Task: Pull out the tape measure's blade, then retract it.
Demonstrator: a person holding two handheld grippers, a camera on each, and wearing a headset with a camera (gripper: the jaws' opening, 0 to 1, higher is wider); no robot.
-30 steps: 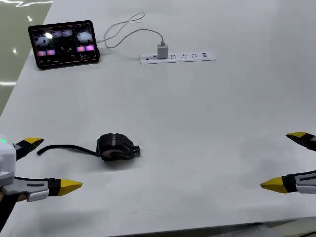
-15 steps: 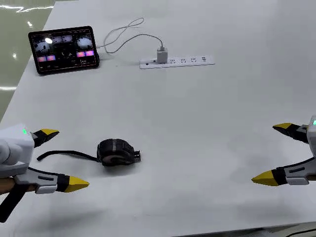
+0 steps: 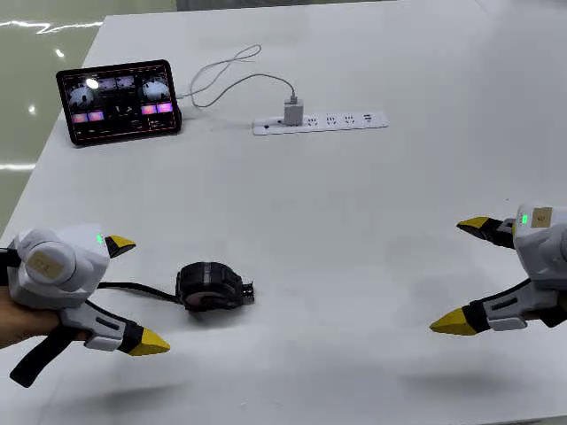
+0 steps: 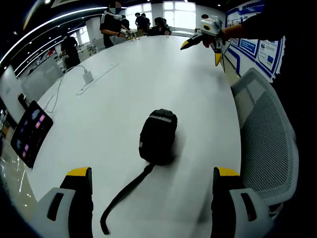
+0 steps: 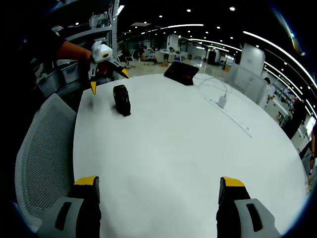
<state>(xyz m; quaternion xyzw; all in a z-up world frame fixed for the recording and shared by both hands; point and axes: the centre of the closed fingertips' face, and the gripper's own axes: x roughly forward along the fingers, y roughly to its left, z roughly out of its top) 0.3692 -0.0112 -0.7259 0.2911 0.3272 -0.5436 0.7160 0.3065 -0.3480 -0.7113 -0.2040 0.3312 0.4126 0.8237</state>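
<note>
Bright overhead light, soft shadows, sharp focus, fisheye-warped edges.

The tape measure (image 3: 211, 285) lies on the table (image 3: 354, 221) near the front edge, left of centre. Its strap (image 3: 133, 288) runs left, toward the left gripper (image 3: 146, 295). The right gripper (image 3: 447, 276) is well apart, at the right. At the back left stands a tablet (image 3: 119, 100). To its right lies a power strip (image 3: 332, 122) with 1 charger (image 3: 293, 113) plugged into its left end, and a cable (image 3: 232, 73) runs between charger and tablet.

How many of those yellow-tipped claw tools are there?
2. The left yellow-tipped white gripper is open beside the round black tape measure; the right gripper is open, well apart from it.
</note>
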